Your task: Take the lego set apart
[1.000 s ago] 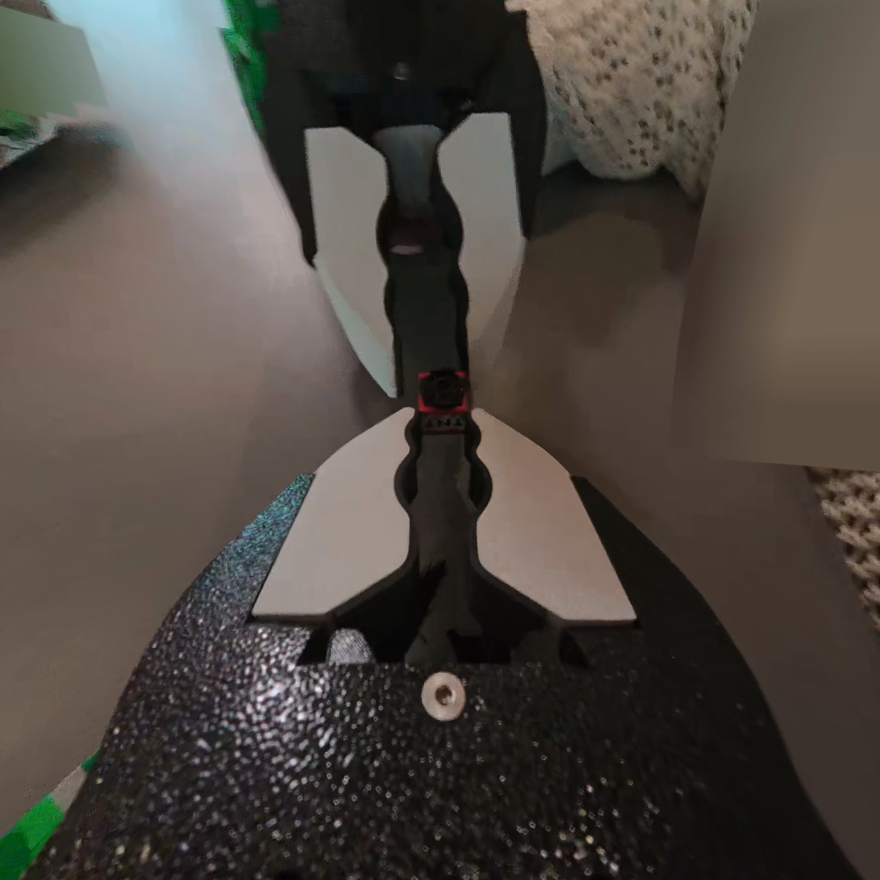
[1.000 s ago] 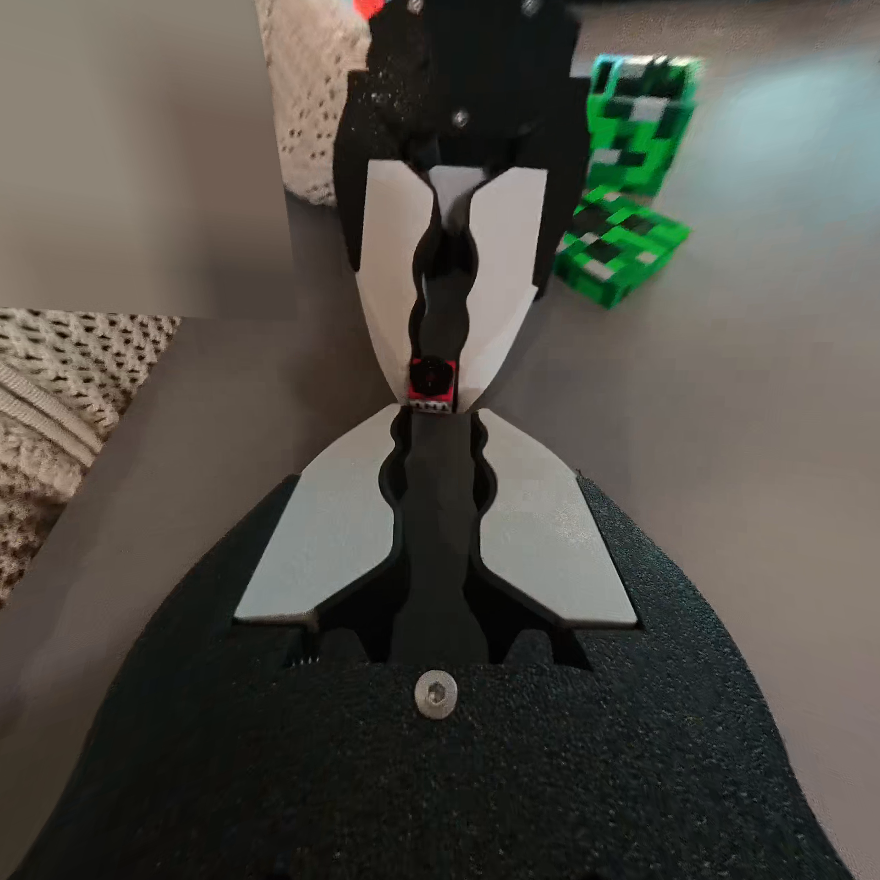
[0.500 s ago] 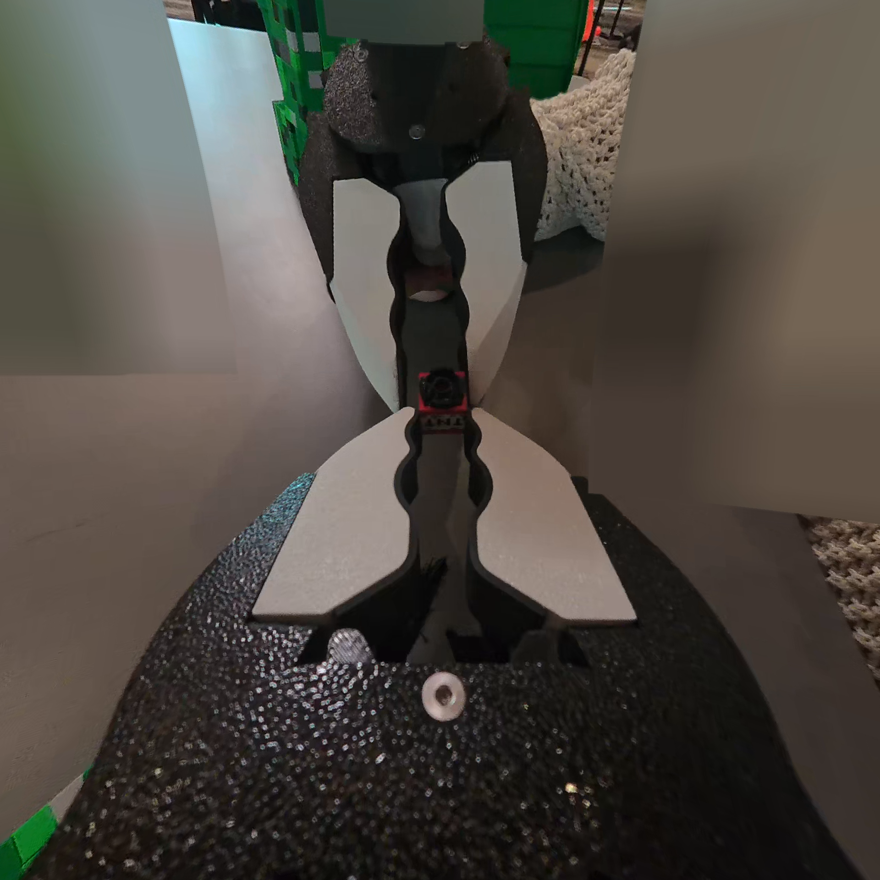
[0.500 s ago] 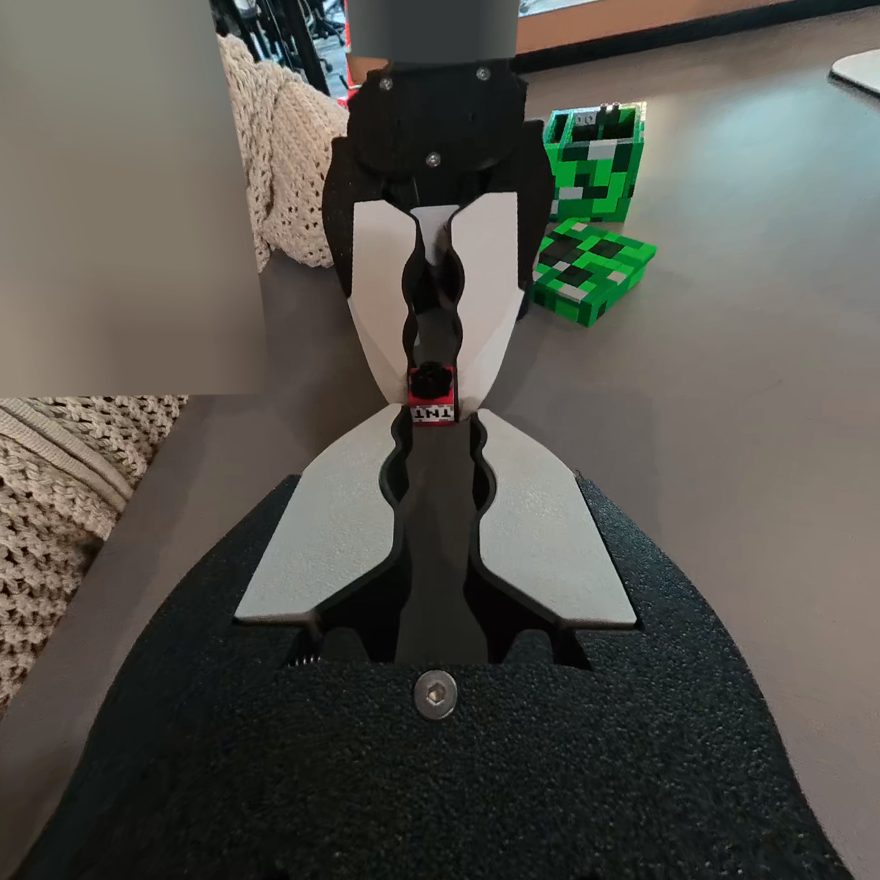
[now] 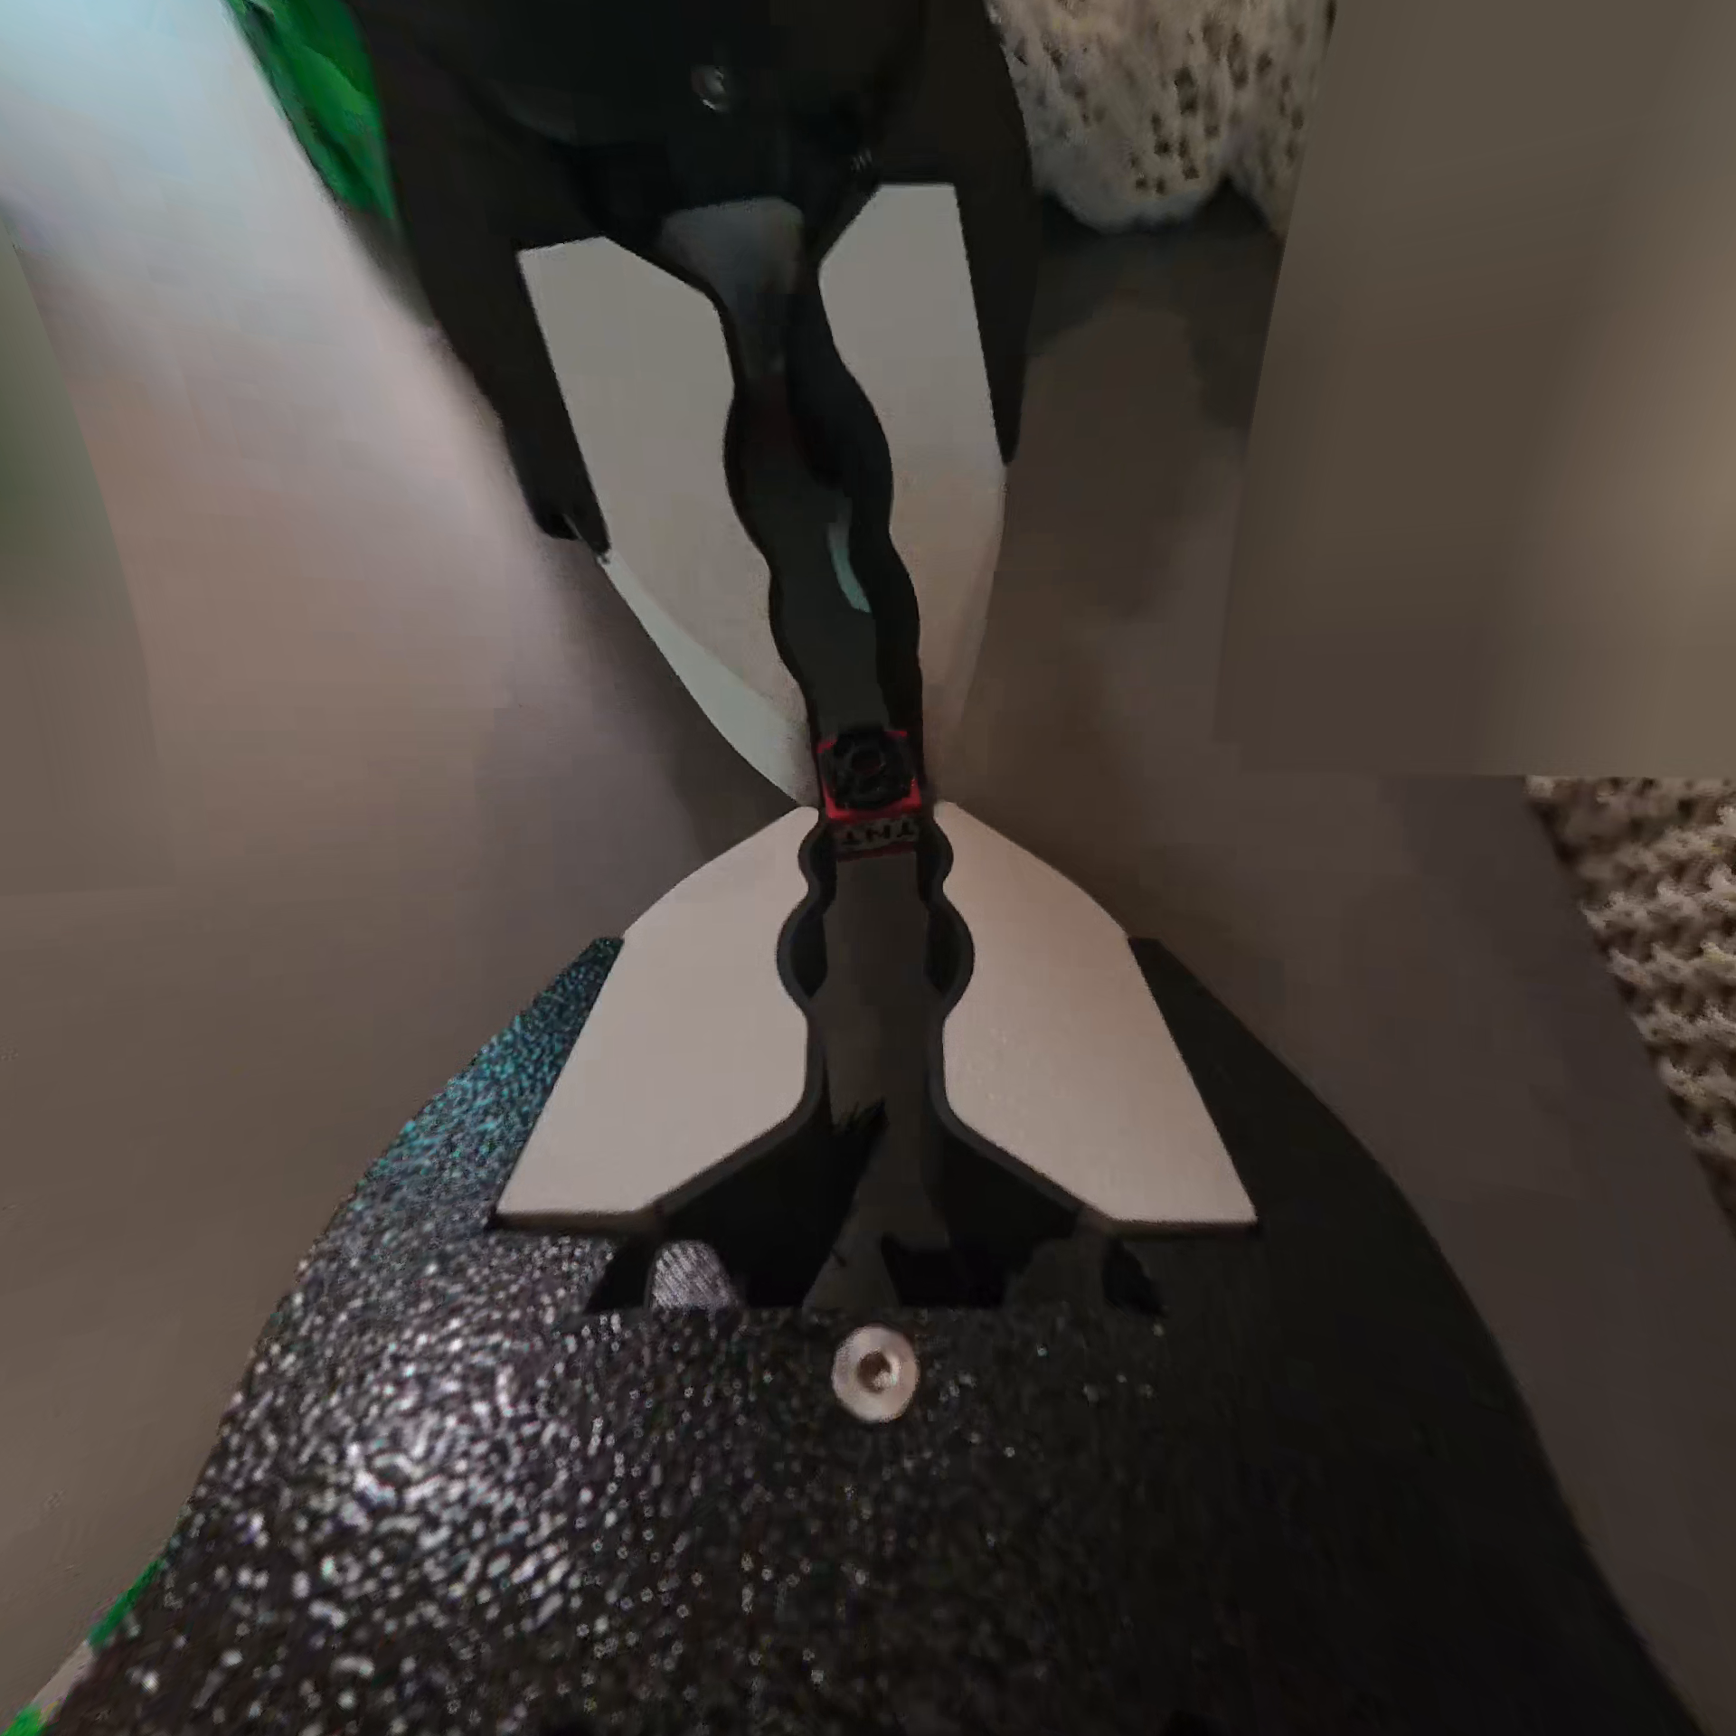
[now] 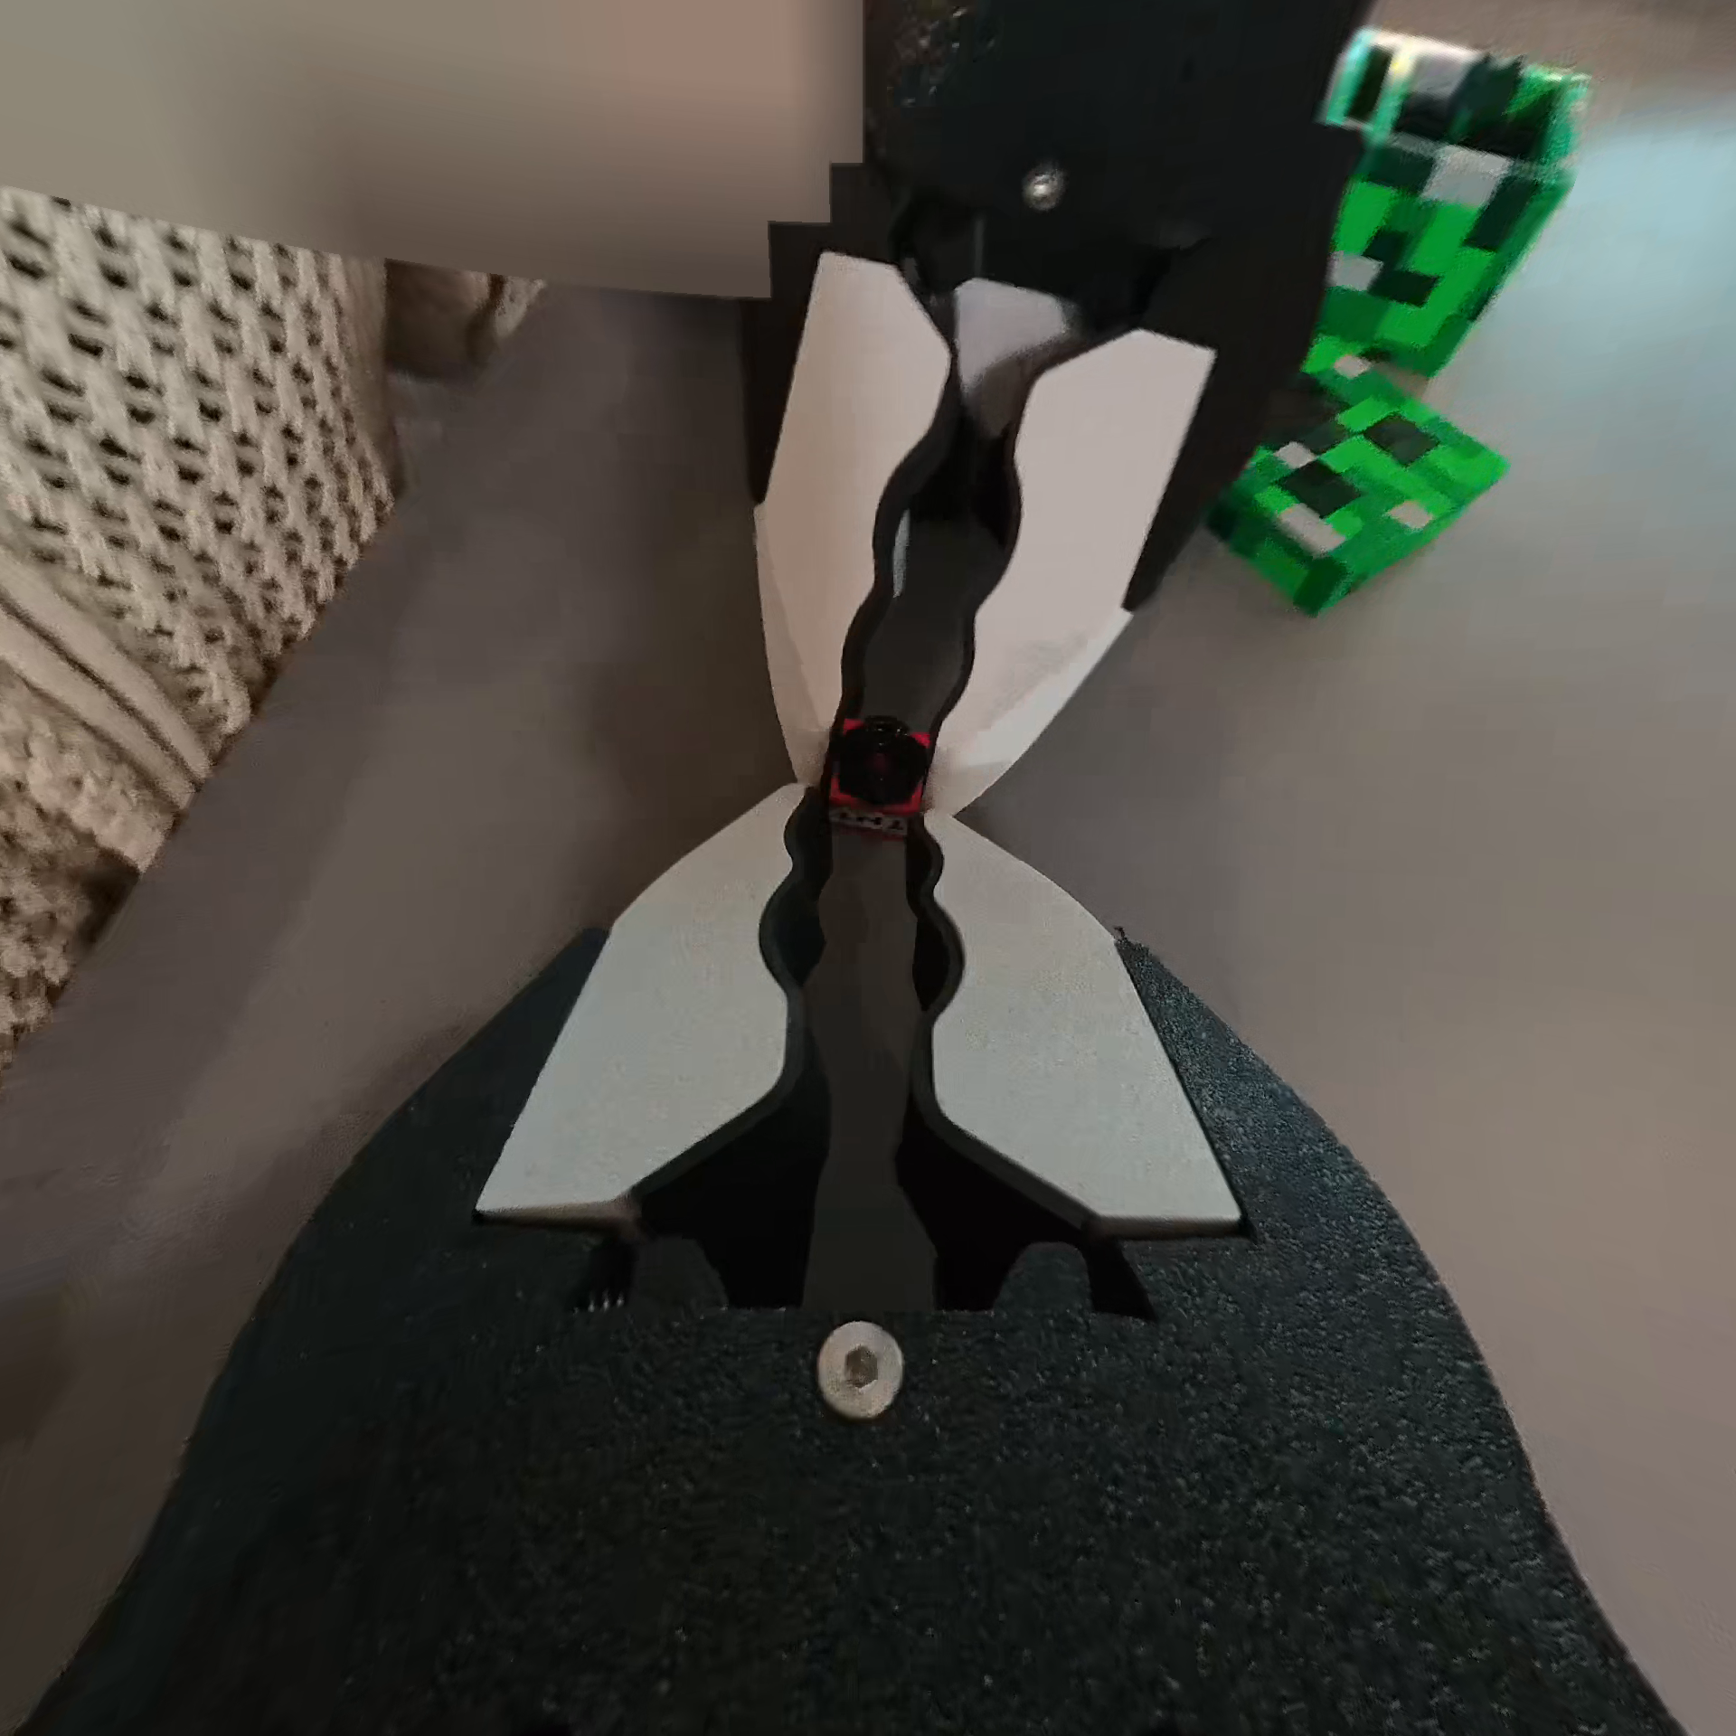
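A small red lego block (image 5: 869,798) with a black round piece on top is pinched between both grippers, held above the grey table. My left gripper (image 5: 869,841) is shut on its near side. The right gripper's white fingers (image 5: 648,451) come in from the far side, tip to tip with mine. In the right wrist view the same block (image 6: 878,775) sits at my right gripper's tips (image 6: 874,822), which are shut on it. The left gripper's fingers (image 6: 855,451) close on it from the far side.
A green and black lego box (image 6: 1447,207) and a flat green lego panel (image 6: 1353,498) lie on the grey table (image 6: 1315,892) behind the grippers. A cream knitted sleeve (image 6: 141,470) is at the left. More green lego (image 5: 338,122) shows at the top left in the left wrist view. Only a small space, under 4 cm, lies between the two pairs of fingers.
Both grippers stay shut on the red block. Both views have swung and blurred; the opposite gripper now leans sideways and looks larger, and the green lego has shifted right in the right wrist view.
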`<state>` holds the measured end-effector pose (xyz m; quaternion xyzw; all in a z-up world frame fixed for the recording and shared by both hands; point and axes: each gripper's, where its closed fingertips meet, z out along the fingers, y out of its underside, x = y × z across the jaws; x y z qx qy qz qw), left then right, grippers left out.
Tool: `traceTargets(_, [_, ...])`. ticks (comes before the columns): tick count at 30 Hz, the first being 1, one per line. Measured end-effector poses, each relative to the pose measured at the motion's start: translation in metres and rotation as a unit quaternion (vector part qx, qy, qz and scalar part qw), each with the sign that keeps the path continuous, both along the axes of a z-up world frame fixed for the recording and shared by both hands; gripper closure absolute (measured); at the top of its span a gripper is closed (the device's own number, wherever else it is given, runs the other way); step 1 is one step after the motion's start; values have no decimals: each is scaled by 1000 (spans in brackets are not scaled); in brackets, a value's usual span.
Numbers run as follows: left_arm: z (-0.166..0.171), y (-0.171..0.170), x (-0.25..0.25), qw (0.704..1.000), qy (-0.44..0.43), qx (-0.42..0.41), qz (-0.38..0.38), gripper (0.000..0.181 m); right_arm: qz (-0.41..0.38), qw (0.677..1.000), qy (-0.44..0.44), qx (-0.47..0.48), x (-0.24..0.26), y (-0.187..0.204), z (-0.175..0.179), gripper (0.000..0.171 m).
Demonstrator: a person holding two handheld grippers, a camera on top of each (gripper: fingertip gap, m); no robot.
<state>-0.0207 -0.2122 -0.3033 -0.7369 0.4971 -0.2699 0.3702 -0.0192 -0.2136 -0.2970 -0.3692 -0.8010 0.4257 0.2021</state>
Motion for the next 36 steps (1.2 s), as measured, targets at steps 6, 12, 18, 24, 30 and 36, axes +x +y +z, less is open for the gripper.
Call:
traceTargets(6, [-7,-17,6,998,19,-19,-64,164,64,997,-4,30,9,-15,-7,157])
traceTargets(12, [-6,-8,0,999,10,-35,-25,165,32,998,-9,47,5,-6,-11,171])
traceTargets(18, [24,19,-15,977,-158,-125,74,166,-63,996,67,-21,-11,24,19,129])
traceTargets(24, [35,18,-17,941,-248,-220,66,165,-88,961,238,112,-22,26,36,126])
traceTargets(30, [29,10,-10,940,-231,-246,44,165,-72,931,301,194,-25,17,34,131])
traceTargets(36, [28,10,-11,934,-236,-265,46,165,-60,908,322,260,-26,15,29,147])
